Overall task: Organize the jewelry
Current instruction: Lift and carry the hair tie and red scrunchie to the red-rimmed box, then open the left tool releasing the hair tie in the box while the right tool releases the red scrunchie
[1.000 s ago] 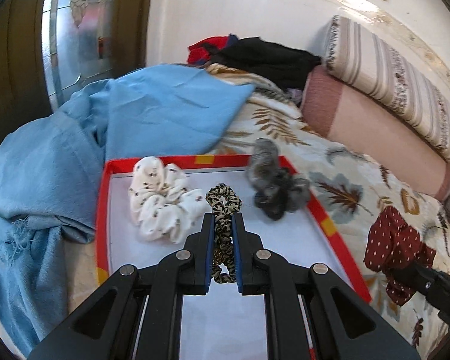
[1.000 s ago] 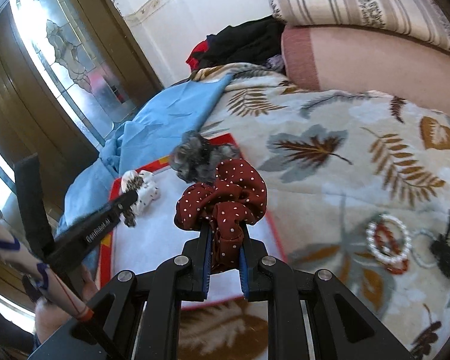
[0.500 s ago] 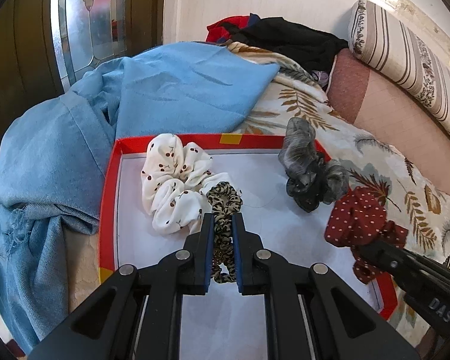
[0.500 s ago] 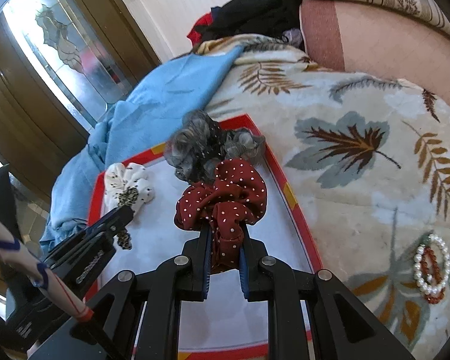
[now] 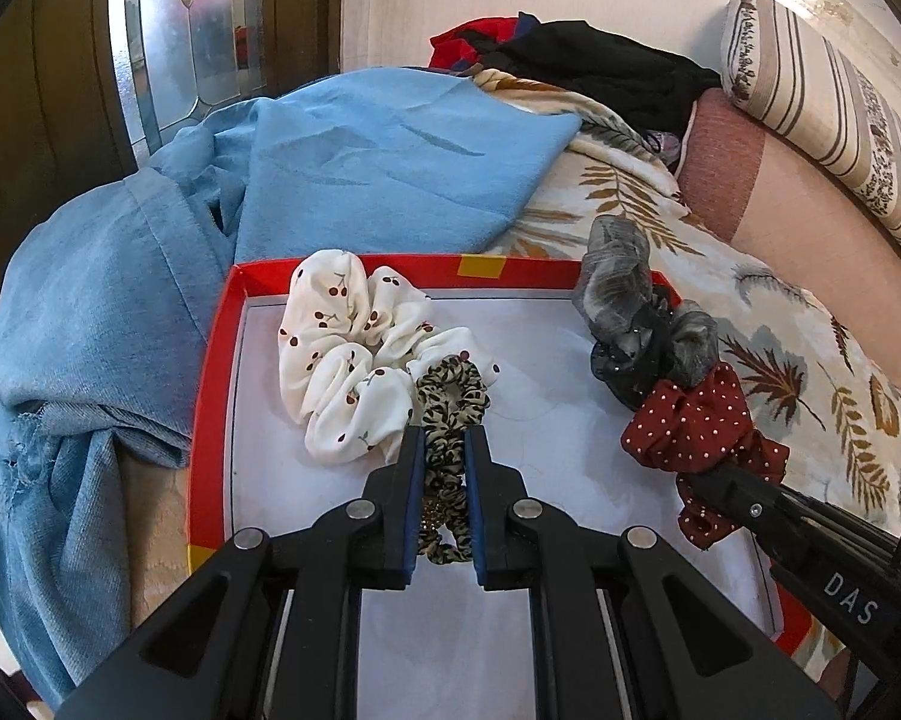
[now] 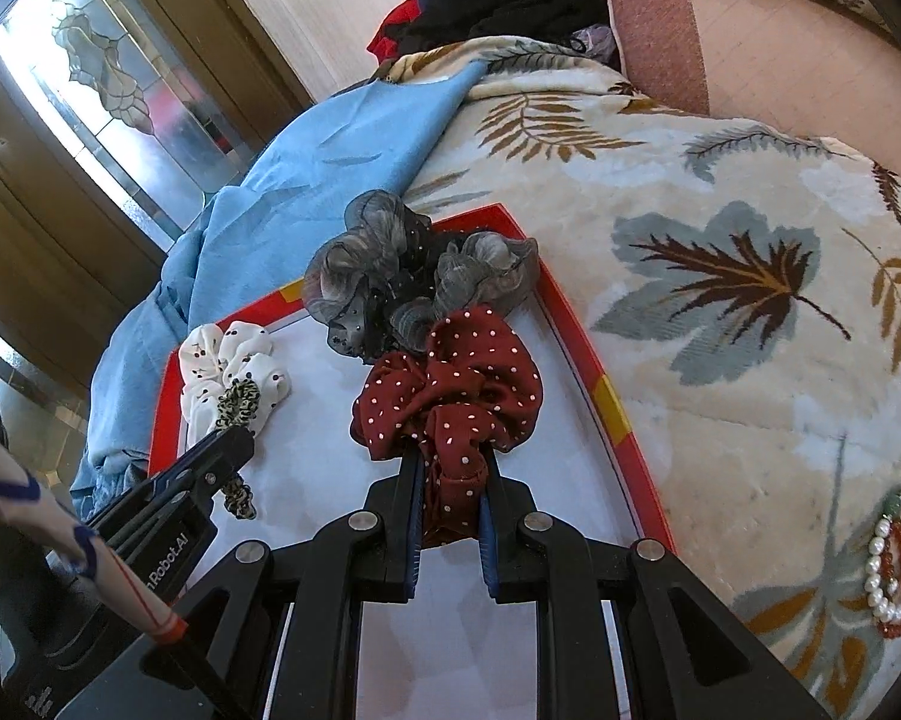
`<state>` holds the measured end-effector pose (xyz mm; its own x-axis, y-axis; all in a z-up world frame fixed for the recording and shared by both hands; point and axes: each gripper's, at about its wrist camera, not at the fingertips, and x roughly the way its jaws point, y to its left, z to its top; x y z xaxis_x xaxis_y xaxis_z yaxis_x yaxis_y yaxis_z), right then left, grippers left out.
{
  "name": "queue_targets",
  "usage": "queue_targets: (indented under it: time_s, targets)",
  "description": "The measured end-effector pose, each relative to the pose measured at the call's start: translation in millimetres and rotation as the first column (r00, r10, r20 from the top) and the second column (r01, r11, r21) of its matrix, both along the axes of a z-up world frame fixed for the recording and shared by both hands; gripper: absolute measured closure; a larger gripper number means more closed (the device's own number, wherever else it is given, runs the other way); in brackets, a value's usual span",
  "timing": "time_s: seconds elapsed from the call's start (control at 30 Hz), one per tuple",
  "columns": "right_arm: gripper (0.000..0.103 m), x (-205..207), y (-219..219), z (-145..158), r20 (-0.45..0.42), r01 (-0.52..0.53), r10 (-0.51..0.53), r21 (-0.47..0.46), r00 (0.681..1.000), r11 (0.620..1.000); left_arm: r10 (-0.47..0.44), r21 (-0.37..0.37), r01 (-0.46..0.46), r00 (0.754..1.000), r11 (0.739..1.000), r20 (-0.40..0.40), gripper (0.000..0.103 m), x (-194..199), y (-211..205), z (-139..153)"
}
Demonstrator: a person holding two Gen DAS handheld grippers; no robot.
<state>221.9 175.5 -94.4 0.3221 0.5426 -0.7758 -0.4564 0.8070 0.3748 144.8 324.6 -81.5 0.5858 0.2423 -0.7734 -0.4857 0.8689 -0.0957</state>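
Already the red-rimmed tray (image 5: 210,396) holds a white cherry-print scrunchie (image 5: 354,354) near its far left corner and a grey sheer scrunchie (image 6: 414,276) draped over its far right rim. The left tool (image 5: 444,450) is clamped on a leopard-print scrunchie (image 5: 450,408), touching the white one; the right tool (image 6: 450,468) grips a maroon polka-dot scrunchie (image 6: 450,378) over the tray, just before the grey one. Neither is let go yet. Beyond the tray's right rim, on the bed's leaf-print blanket (image 6: 720,180), pearl and red bead bracelets (image 6: 894,558) likely remain to collect.
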Motion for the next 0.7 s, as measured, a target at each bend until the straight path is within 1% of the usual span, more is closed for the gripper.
queue_targets:
  time_s: [0.3,0.47,0.53,0.7]
  targets:
    - [0.086,8,4,-10,-0.02,0.001,-0.001,-0.005,1.0,1.0,0.016,0.004,-0.016,1.0,1.0,-0.009,0.092,3,4,-2]
    - [0.084,9,3,-14,-0.031,0.005,-0.006,-0.006,1.0,1.0,0.021,0.001,-0.021,1.0,1.0,-0.012,0.092,4,5,-3]
    - [0.084,10,3,-15,-0.034,0.005,-0.005,-0.004,0.999,1.0,0.024,0.005,-0.024,1.0,1.0,-0.014,0.089,4,5,-3]
    - [0.082,8,4,-14,-0.03,0.004,-0.004,-0.011,1.0,1.0,0.026,0.0,-0.026,1.0,1.0,-0.015,0.086,4,6,-4]
